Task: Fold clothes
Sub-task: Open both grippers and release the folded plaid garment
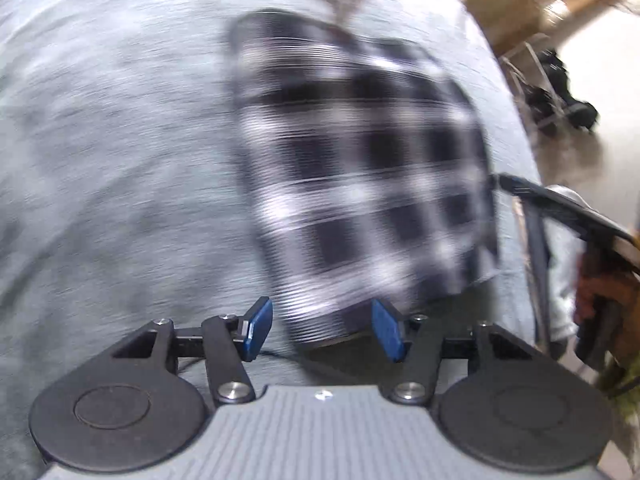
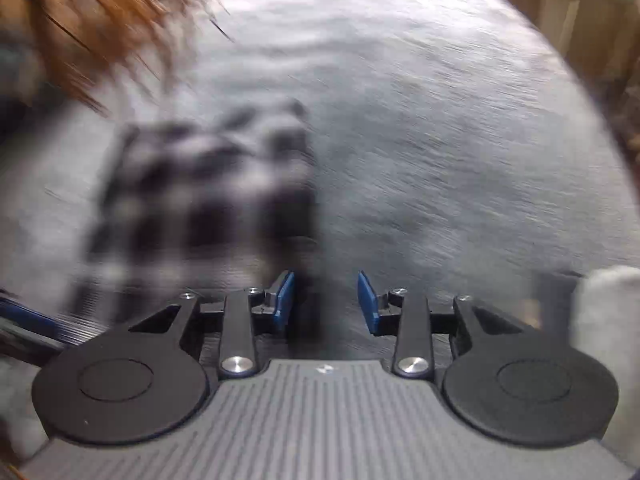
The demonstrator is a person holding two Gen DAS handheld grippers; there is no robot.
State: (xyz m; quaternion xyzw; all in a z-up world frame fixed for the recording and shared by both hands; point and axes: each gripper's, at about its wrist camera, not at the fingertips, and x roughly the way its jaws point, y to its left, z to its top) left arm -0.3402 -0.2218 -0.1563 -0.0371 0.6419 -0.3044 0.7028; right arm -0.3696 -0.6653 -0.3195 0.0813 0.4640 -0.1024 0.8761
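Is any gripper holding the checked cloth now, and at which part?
Neither. The left gripper and right gripper are open and empty; the cloth lies folded on the grey surface.

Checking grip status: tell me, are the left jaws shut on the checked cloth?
No, the left gripper is open, its blue pads apart over the checked cloth.

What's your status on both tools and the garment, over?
Left tool open, empty. Right tool open, empty. Black-and-white checked cloth garment lying folded on grey fabric surface. Frames blurred; nothing seen blocking.
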